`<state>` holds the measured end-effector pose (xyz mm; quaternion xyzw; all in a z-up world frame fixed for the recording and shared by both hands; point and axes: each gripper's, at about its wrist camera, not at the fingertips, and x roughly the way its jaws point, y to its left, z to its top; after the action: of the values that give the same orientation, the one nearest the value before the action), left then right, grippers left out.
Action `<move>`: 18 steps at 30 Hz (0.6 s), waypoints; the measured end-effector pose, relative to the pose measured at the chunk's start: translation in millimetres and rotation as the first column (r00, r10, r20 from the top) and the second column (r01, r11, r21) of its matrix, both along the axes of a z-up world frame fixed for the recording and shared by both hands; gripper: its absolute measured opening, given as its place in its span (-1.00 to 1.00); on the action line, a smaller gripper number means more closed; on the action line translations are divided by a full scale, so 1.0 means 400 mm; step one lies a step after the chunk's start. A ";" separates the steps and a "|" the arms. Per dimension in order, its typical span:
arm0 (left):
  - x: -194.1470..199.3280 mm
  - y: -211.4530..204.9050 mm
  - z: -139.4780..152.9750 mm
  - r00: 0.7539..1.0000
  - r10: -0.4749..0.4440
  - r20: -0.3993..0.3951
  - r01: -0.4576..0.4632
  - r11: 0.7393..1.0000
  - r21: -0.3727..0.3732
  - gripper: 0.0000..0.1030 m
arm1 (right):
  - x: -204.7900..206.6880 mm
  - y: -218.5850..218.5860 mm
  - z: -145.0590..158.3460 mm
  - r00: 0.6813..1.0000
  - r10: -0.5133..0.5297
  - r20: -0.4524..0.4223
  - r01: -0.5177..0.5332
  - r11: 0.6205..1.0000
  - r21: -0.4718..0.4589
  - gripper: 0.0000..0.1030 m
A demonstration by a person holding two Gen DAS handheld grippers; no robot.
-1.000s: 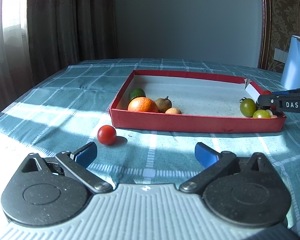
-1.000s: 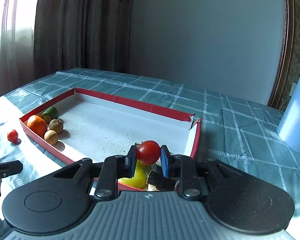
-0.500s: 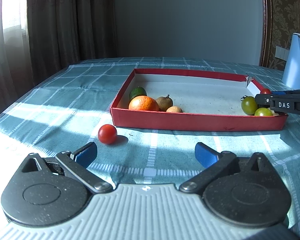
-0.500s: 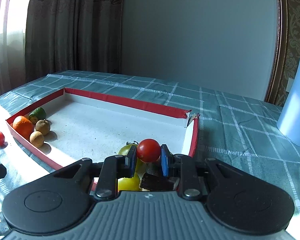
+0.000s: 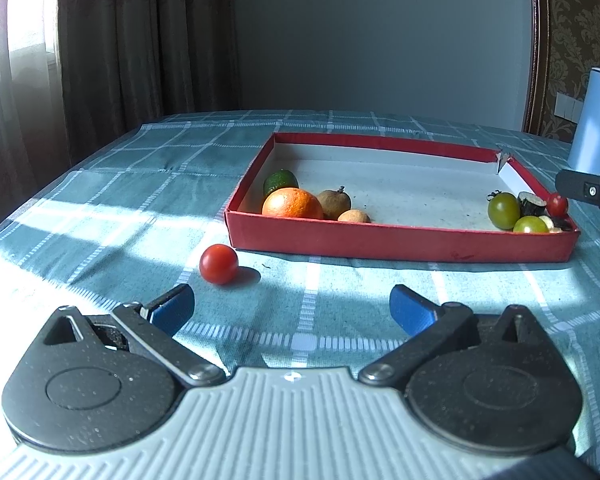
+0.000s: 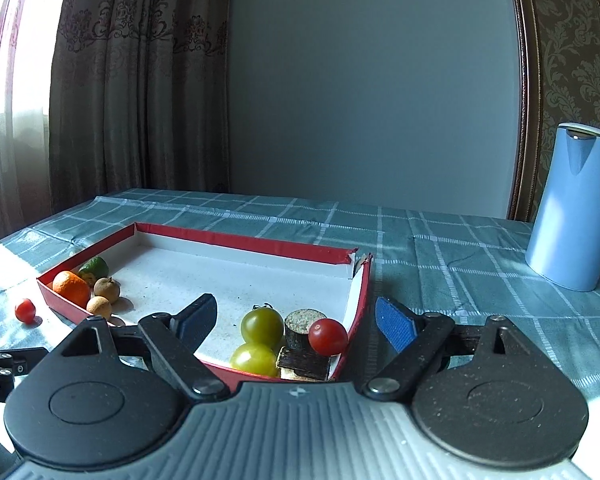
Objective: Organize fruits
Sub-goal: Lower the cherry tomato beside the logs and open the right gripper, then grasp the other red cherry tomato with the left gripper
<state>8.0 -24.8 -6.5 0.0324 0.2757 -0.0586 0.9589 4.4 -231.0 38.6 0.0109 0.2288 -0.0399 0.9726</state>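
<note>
Fingers of left gripper are spread wide, nothing held; red tomato is seen on tablecloth at 11 o'clock, just outside red tray. Right gripper is released too; second tomato is parked in the tray's near corner at 12 o'clock.

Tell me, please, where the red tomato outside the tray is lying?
In the left wrist view, the red tomato lies on the tablecloth, just off the red tray's near-left corner.

Each gripper, left and right, has a ribbed light-grey body with a small diamond mark at its front edge, two round black speckled discs, black link arms on silver rivets, triangular cut-outs, and blue-padded fingers.
</note>
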 end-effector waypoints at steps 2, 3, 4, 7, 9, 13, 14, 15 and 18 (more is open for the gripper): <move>-0.001 0.002 0.001 1.000 0.003 0.002 -0.003 1.000 -0.001 1.00 | -0.030 0.004 0.005 1.000 0.005 0.024 -0.006 1.000 0.022 0.69; -0.001 0.003 0.002 1.000 0.005 0.004 -0.005 1.000 -0.002 1.00 | -0.049 0.009 0.004 0.999 0.018 0.038 -0.020 0.999 0.037 0.69; -0.005 0.006 0.004 1.000 0.005 0.010 -0.004 1.000 -0.004 1.00 | -0.063 0.014 0.002 0.999 0.031 0.042 -0.033 0.998 0.051 0.69; -0.021 0.023 0.013 0.999 -0.014 0.042 0.014 1.000 0.004 1.00 | -0.093 0.034 -0.016 0.995 0.100 0.030 -0.102 0.989 0.104 0.69; -0.031 0.039 0.018 0.998 -0.019 0.064 0.016 0.999 0.037 1.00 | -0.089 0.049 -0.032 0.989 0.146 -0.010 -0.144 0.982 0.125 0.69; -0.037 0.112 0.028 0.995 -0.012 0.098 0.006 0.998 0.067 1.00 | -0.083 0.057 -0.035 0.986 0.166 -0.027 -0.161 0.978 0.132 0.69; -0.032 0.132 0.030 0.995 0.004 0.098 -0.011 0.998 0.066 1.00 | -0.080 0.055 -0.037 0.985 0.167 -0.032 -0.161 0.977 0.139 0.69; -0.023 0.153 0.032 0.995 0.028 0.093 -0.034 0.997 0.067 1.00 | -0.080 0.055 -0.039 0.986 0.162 -0.039 -0.155 0.977 0.144 0.69; 0.013 0.188 0.035 0.995 0.071 0.064 -0.075 0.994 0.074 1.00 | -0.071 0.055 -0.045 0.985 0.161 -0.065 -0.150 0.977 0.152 0.69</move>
<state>13.3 50.4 7.7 0.0609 0.2491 -0.0118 0.9665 -24.0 -209.2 20.6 0.0628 0.2687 0.0529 0.9597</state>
